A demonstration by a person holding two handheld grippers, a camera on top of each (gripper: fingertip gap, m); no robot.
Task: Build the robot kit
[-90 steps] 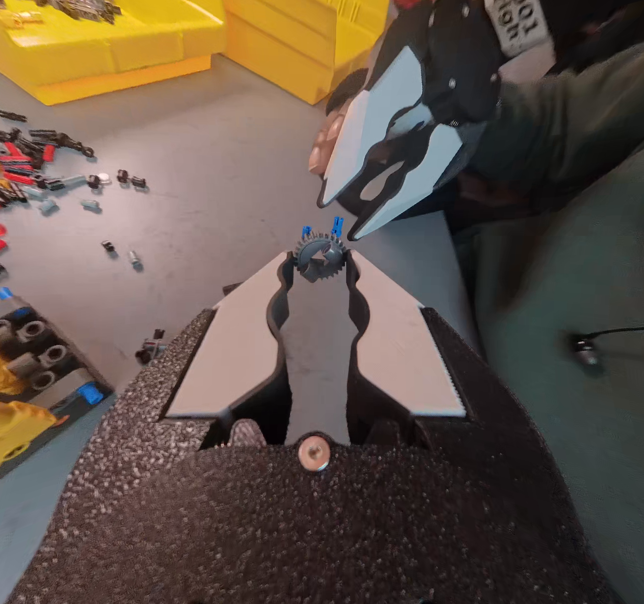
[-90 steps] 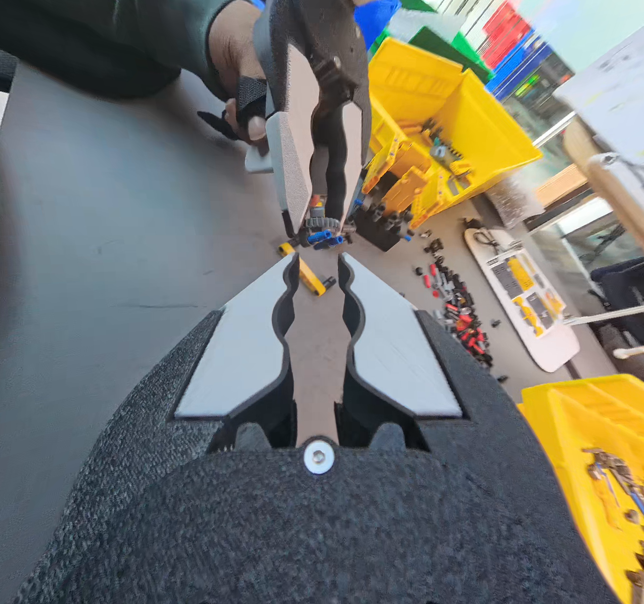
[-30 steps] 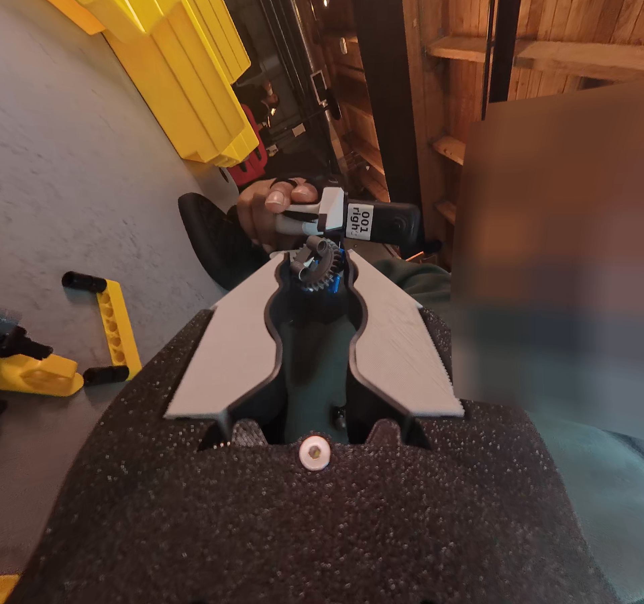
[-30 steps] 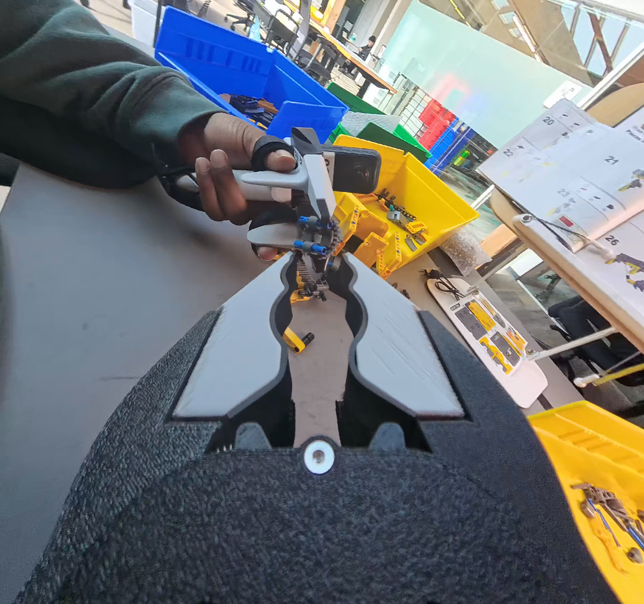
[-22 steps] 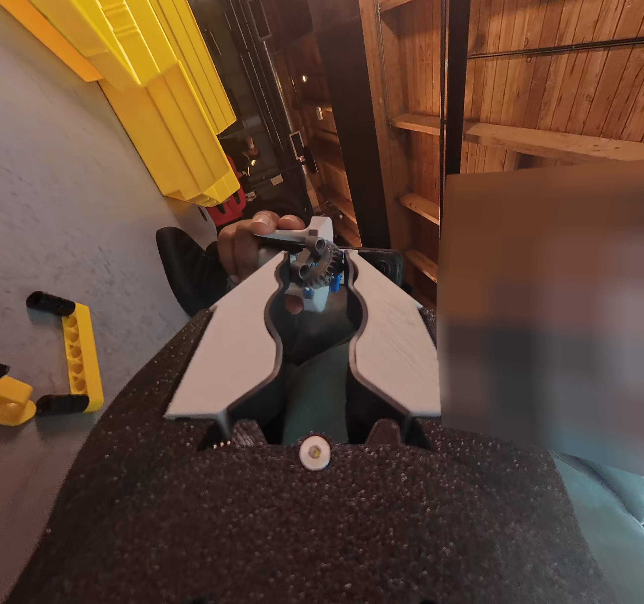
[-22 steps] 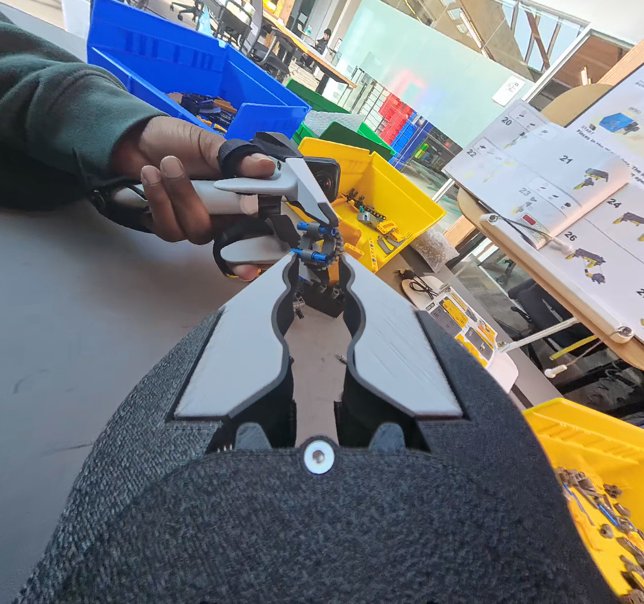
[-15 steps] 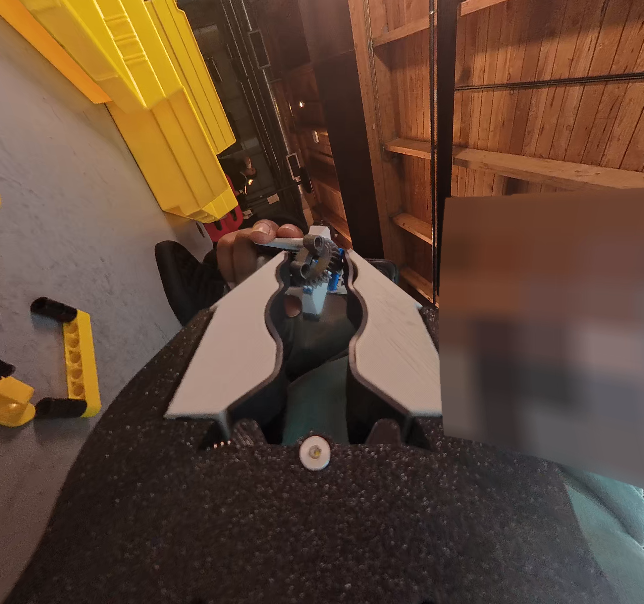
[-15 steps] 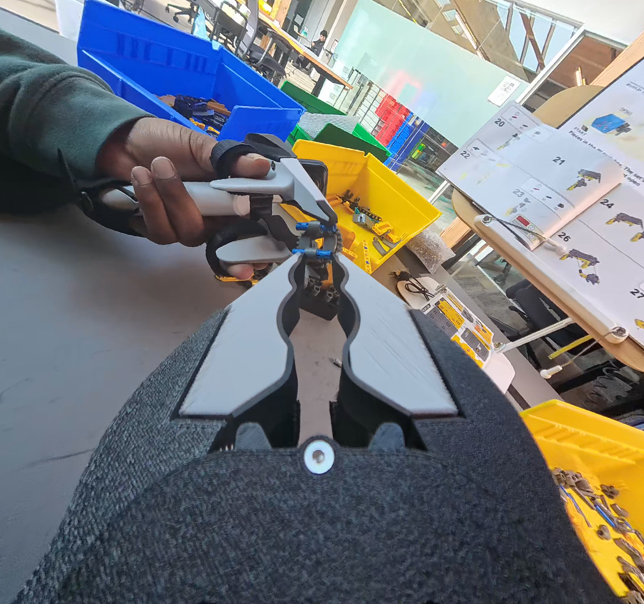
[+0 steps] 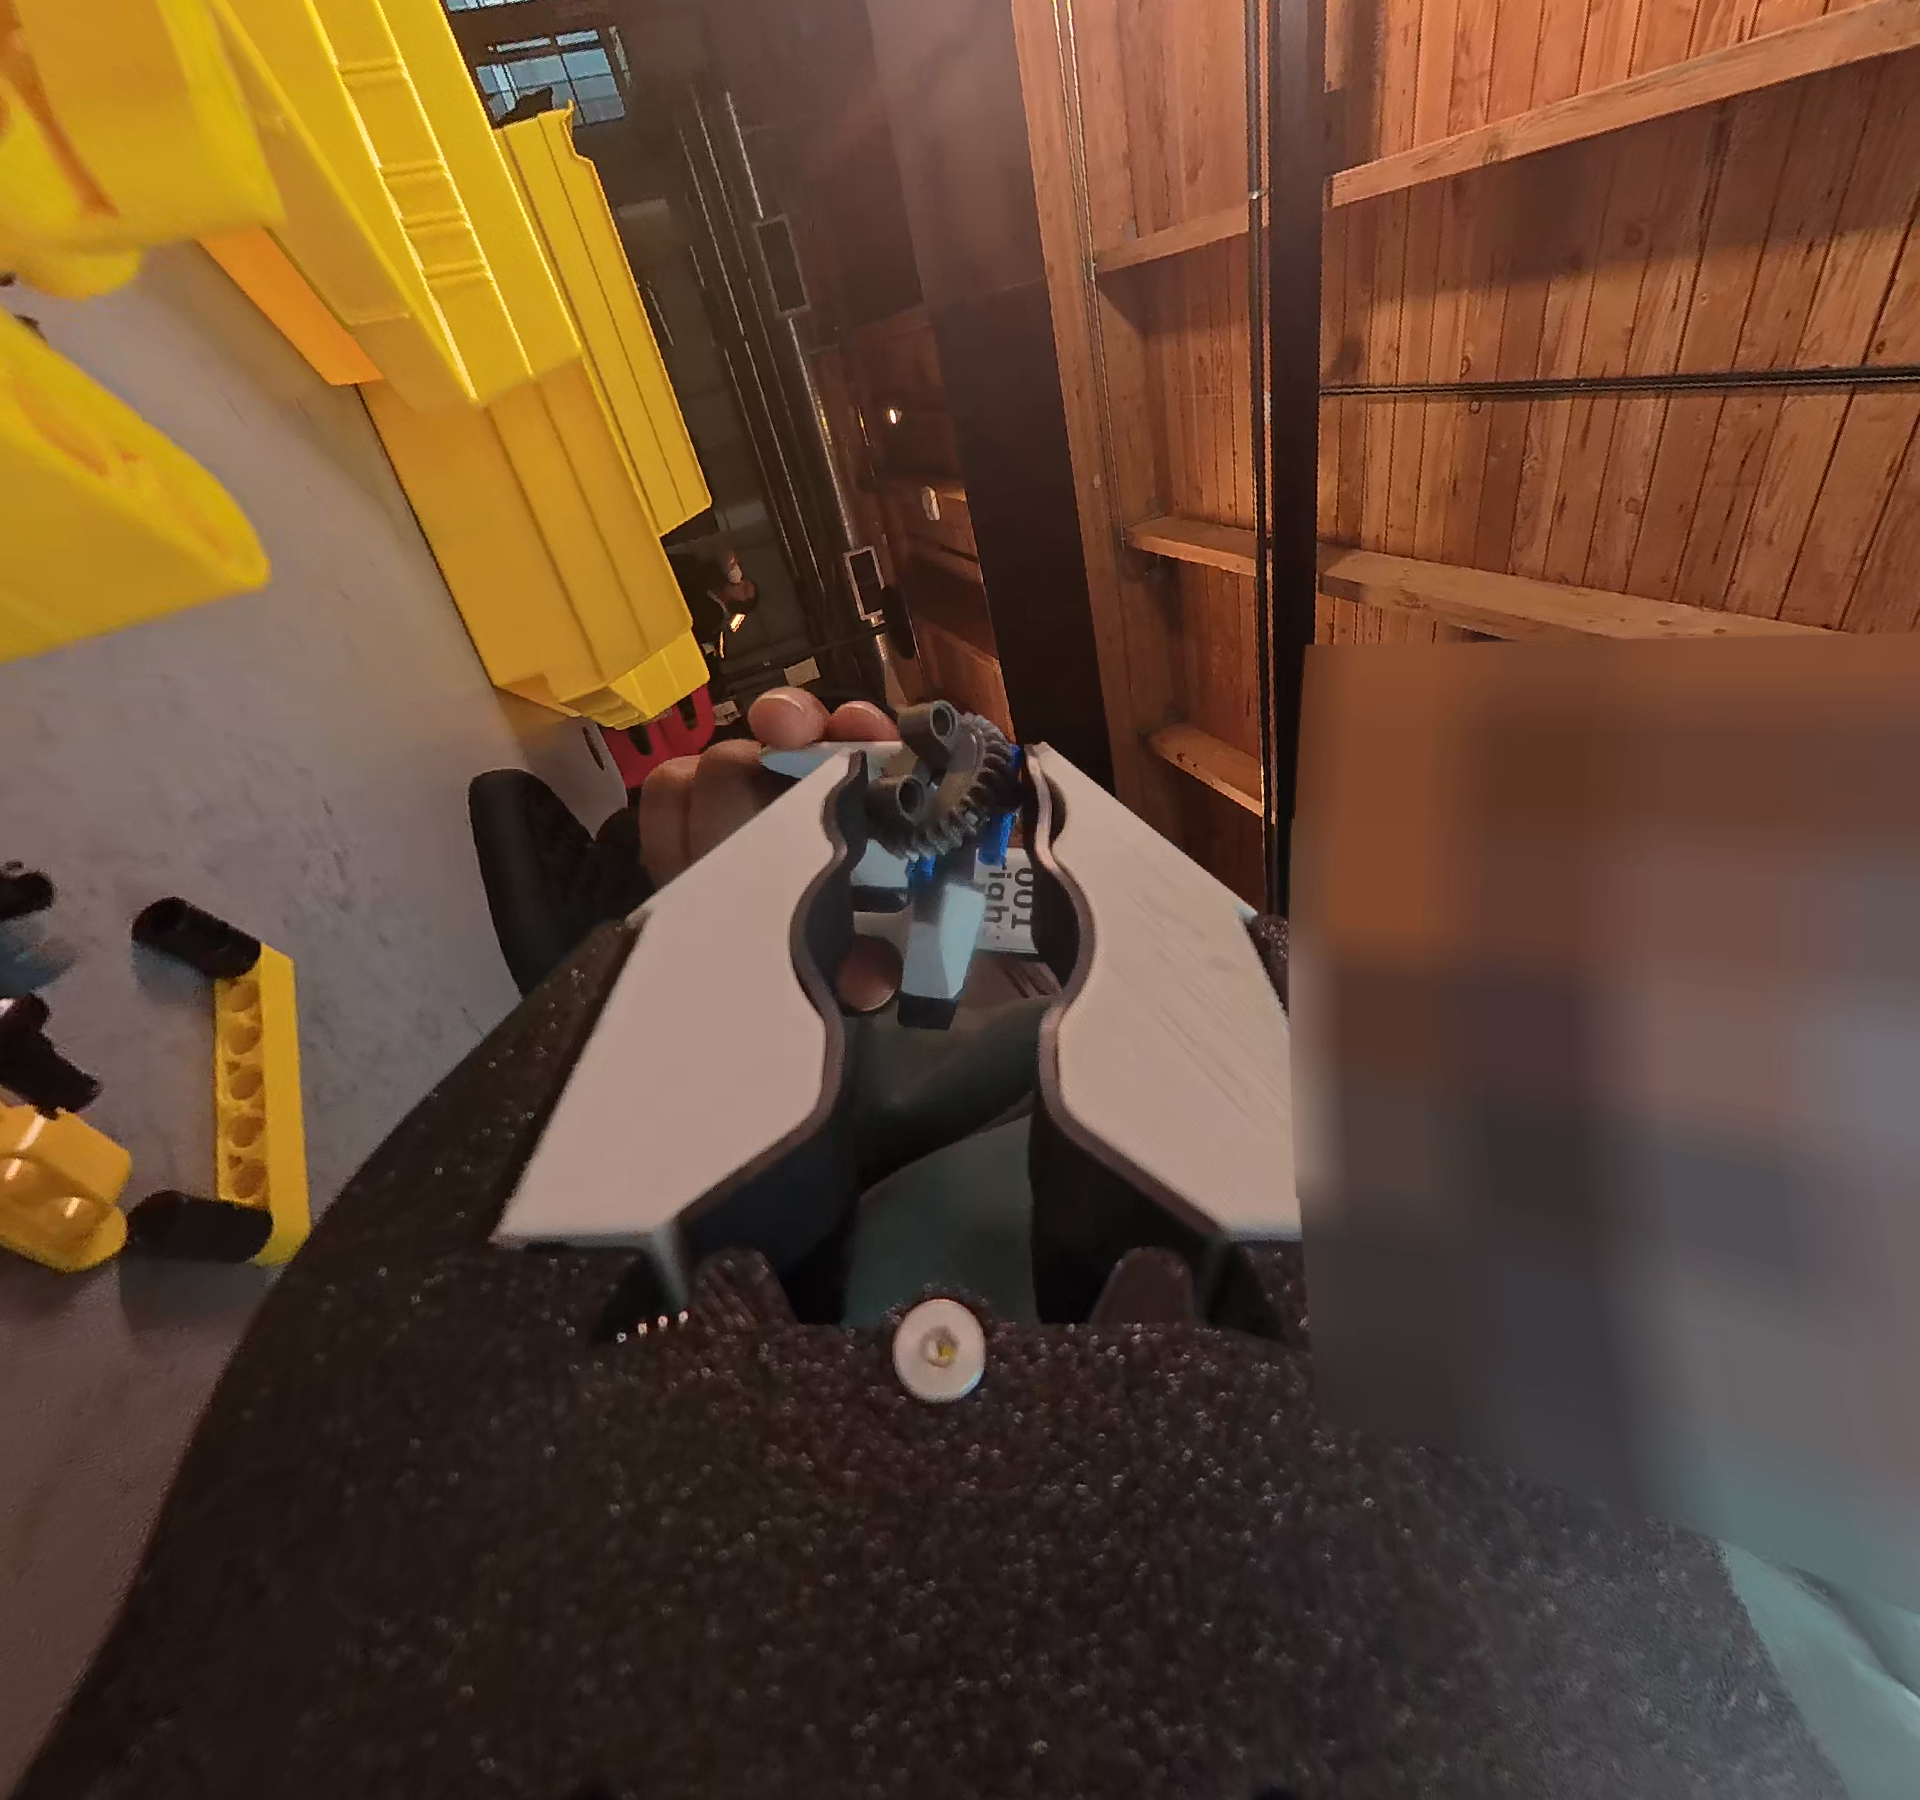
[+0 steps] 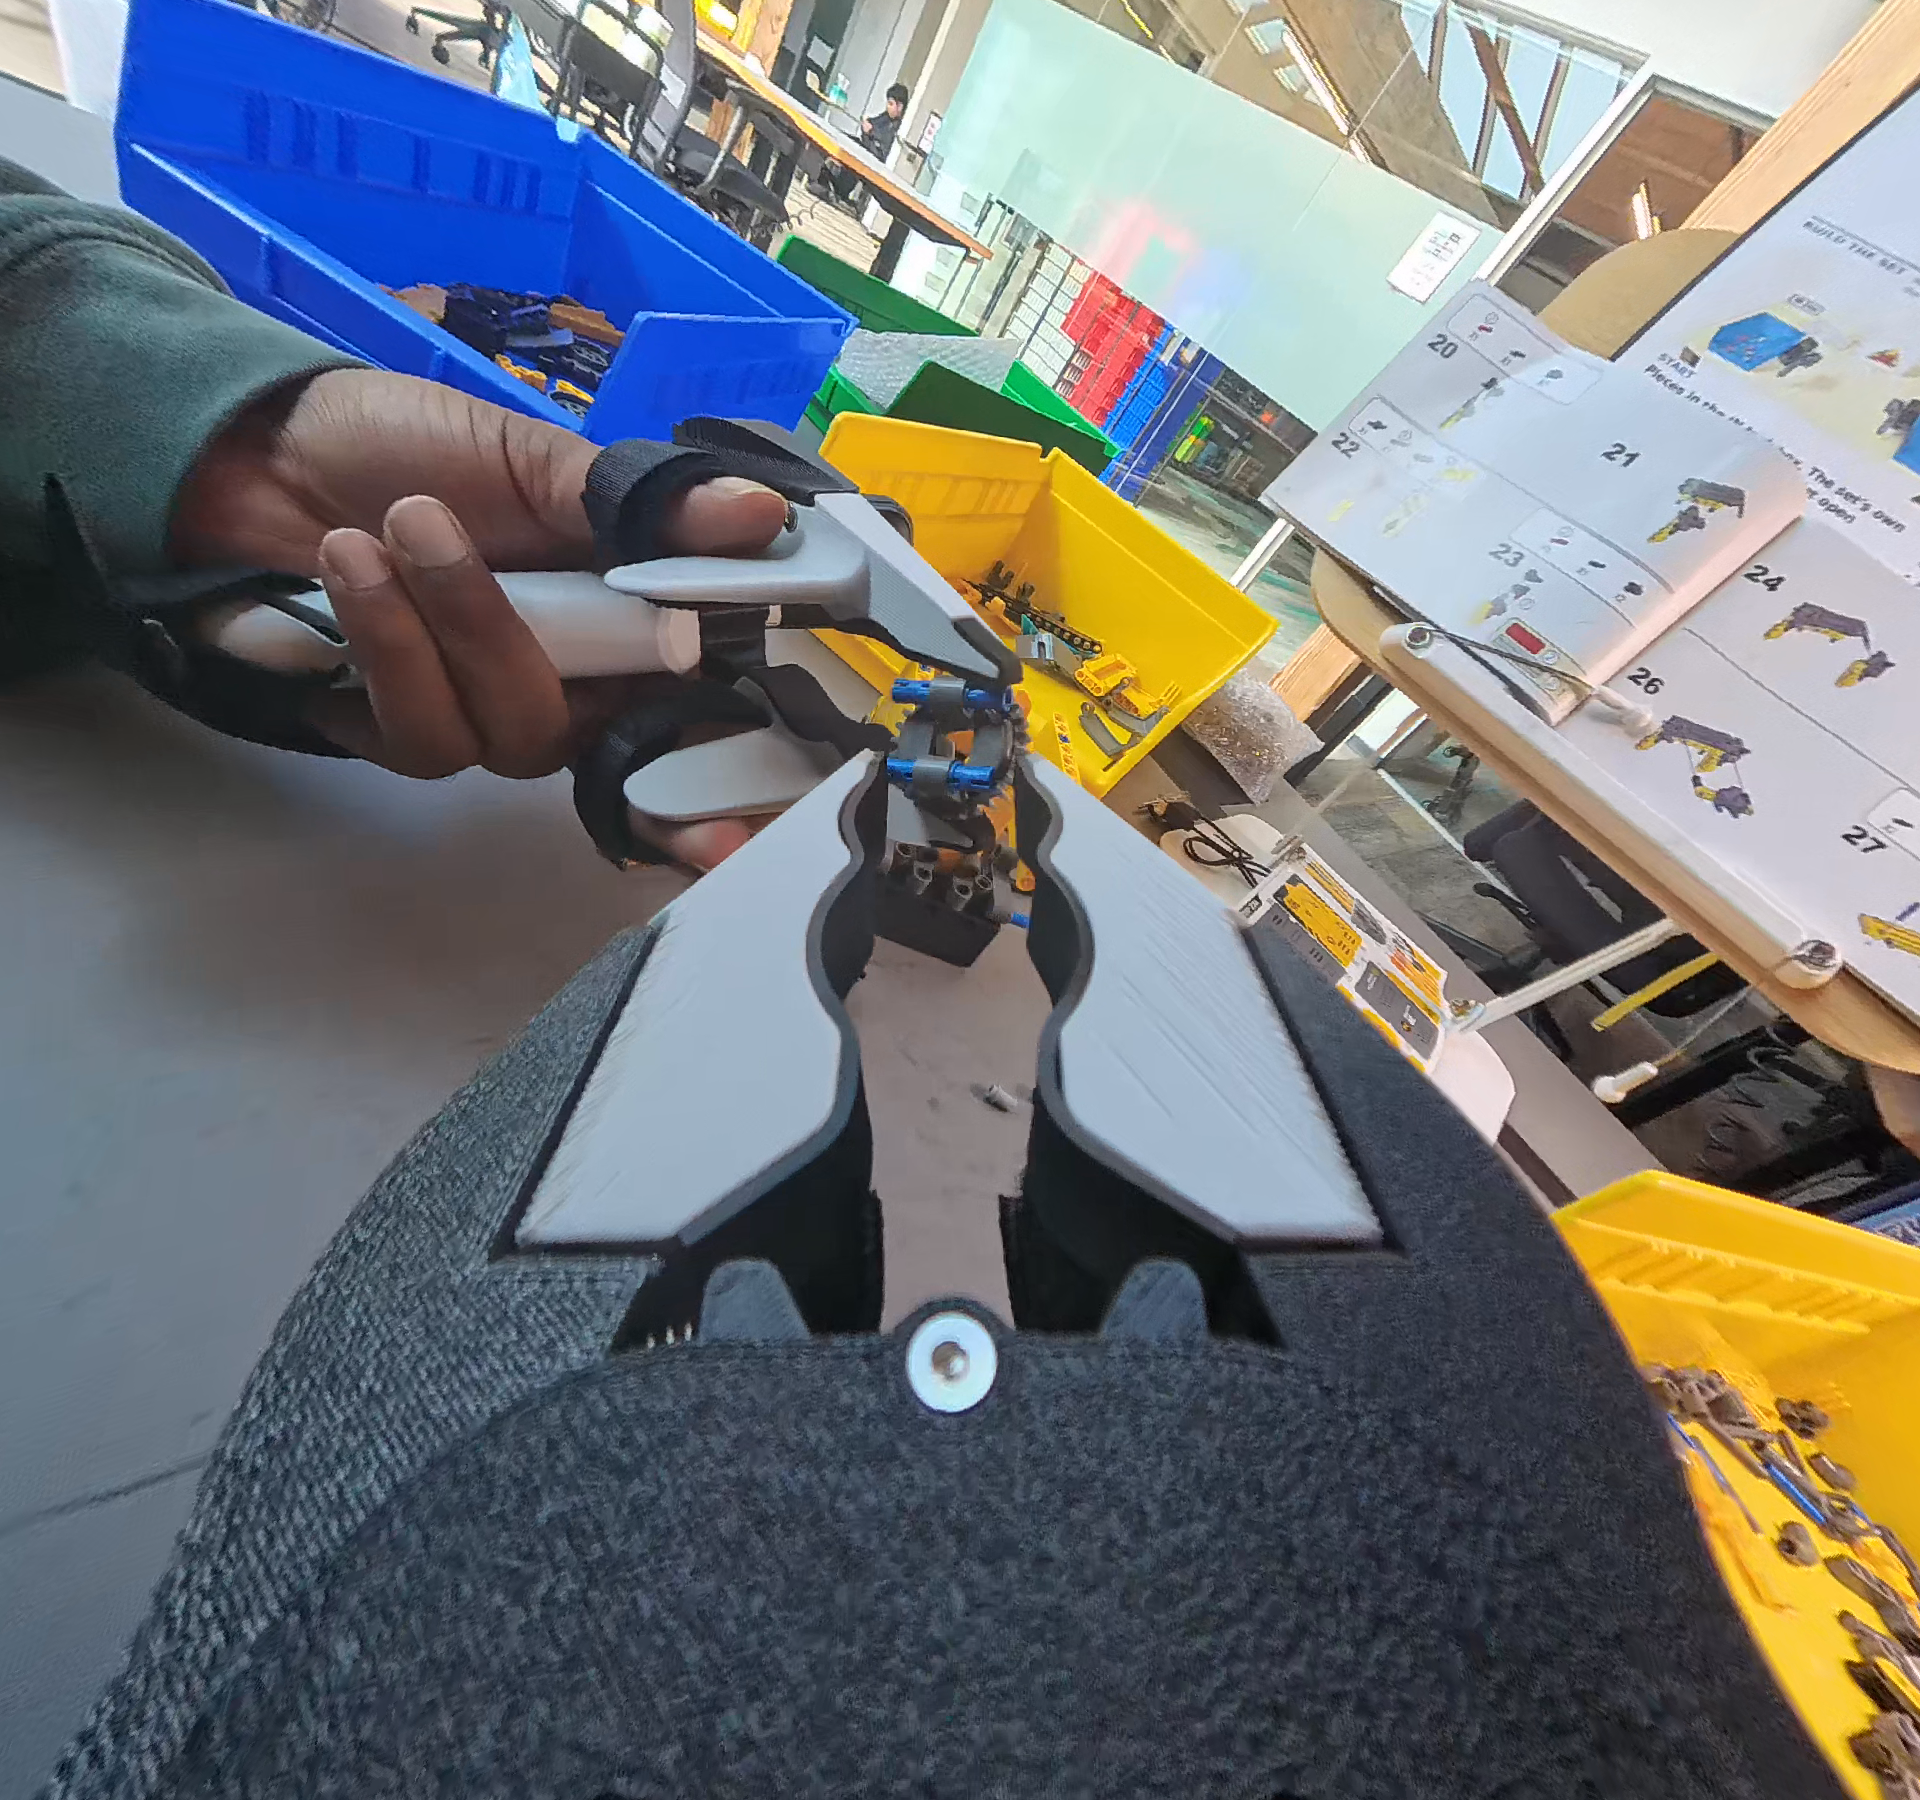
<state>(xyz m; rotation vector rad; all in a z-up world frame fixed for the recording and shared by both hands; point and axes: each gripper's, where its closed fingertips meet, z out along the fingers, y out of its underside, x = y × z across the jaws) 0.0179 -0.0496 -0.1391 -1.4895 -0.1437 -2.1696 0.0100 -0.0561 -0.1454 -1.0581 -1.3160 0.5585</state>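
Note:
My left gripper (image 9: 940, 774) is shut on a small dark grey gear assembly (image 9: 935, 800) with blue pins, held up off the grey table. In the right wrist view the same assembly (image 10: 951, 742) sits clamped between the left gripper's fingers (image 10: 914, 607), which a hand (image 10: 416, 555) holds. My right gripper (image 10: 945, 768) is open, its two tips standing close on either side of the assembly. Whether they touch it I cannot tell. The right gripper also shows in the left wrist view (image 9: 935, 961), just beyond the gear.
Yellow bins (image 9: 520, 400) stand along the table. A yellow beam with black ends (image 9: 255, 1075) lies at left. A blue bin (image 10: 416, 223), a yellow parts bin (image 10: 1039, 545), another yellow bin (image 10: 1766, 1387), instruction sheets (image 10: 1662, 555) and a black-and-yellow model (image 10: 935, 909) surround the grippers. The tips of both grippers are at nearly the same place.
Both grippers have risen from the table and tilted up. My right gripper has closed in on the gear assembly in the left gripper, and its tips now flank it.

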